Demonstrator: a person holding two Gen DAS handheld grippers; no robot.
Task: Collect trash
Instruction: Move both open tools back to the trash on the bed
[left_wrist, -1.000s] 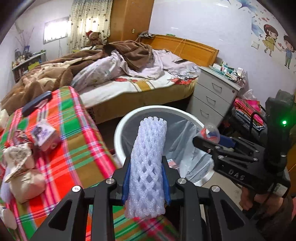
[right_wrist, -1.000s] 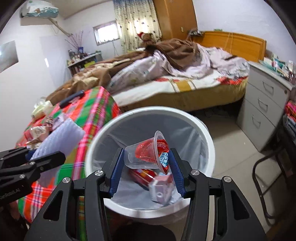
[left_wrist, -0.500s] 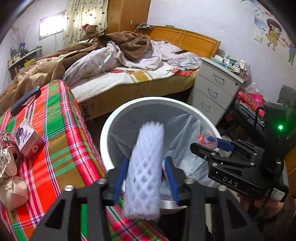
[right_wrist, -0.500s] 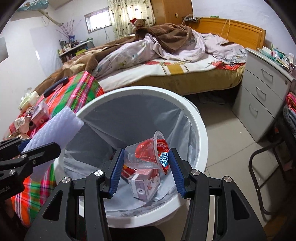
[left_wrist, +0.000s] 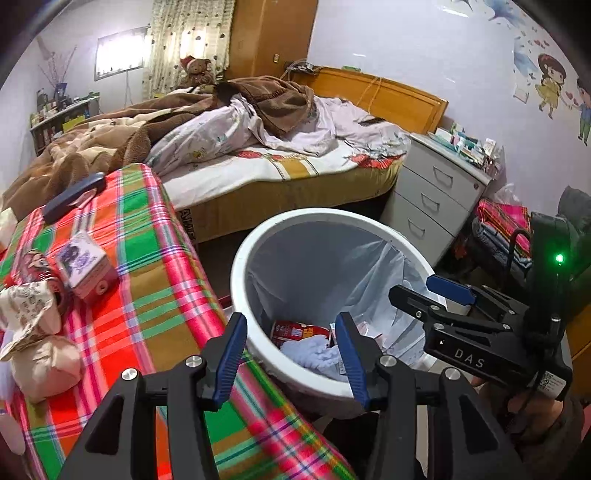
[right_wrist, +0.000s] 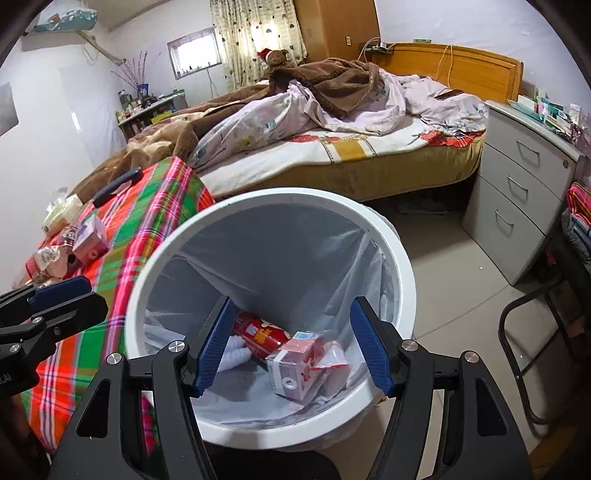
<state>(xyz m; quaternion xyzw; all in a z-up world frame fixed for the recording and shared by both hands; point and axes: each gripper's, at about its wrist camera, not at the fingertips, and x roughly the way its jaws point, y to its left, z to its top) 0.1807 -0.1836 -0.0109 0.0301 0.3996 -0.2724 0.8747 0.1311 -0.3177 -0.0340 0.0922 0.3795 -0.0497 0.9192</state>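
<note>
In the white bin (right_wrist: 391, 243), red can (right_wrist: 258, 334), carton (right_wrist: 295, 363), foam net (left_wrist: 314, 350)

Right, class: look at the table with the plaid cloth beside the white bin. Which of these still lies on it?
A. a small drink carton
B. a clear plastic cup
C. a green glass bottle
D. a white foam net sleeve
A: a small drink carton lies on the plaid cloth, left of the white bin.
</note>
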